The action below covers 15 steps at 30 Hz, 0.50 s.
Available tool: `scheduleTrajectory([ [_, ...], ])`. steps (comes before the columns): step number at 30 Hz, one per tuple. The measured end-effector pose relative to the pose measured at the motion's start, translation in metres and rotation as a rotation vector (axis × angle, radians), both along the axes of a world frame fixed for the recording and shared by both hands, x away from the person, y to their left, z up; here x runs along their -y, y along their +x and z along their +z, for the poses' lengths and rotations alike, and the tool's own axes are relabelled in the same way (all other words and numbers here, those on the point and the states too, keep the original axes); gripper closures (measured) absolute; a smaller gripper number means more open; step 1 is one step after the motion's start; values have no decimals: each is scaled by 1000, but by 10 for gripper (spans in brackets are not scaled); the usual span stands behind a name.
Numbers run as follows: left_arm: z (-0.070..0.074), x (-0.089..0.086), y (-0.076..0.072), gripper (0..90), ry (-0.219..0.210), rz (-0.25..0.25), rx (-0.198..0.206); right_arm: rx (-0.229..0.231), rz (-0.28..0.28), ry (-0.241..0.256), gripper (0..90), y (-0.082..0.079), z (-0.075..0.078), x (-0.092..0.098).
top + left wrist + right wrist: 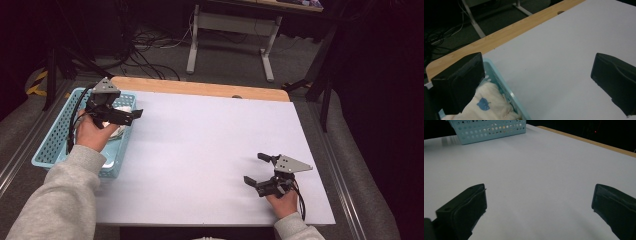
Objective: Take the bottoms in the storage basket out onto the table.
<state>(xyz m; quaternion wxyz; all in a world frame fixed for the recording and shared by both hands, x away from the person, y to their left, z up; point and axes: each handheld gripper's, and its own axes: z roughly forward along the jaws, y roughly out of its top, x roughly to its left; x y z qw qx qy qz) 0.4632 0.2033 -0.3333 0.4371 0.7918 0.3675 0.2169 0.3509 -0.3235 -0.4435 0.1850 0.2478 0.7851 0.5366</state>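
Pretty much all the room is right of the blue basket (55, 142): the white tabletop (210, 145) runs bare from its long side wall out to the far edge. The basket walls are the one obstacle, and inside there's a white cloth (490, 103) lying against the wall nearest the open tabletop, so it's tight in there.

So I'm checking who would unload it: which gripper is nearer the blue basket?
Left. The left gripper hangs open over the blue basket, above the white cloth. The right gripper sits open across the table, far from it.
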Motion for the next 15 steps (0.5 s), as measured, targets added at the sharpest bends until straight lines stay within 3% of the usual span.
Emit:
scheduleTrajectory([
  [15, -12, -21, 19, 6, -20, 105, -51, 2, 5, -2, 5, 0, 0, -1],
])
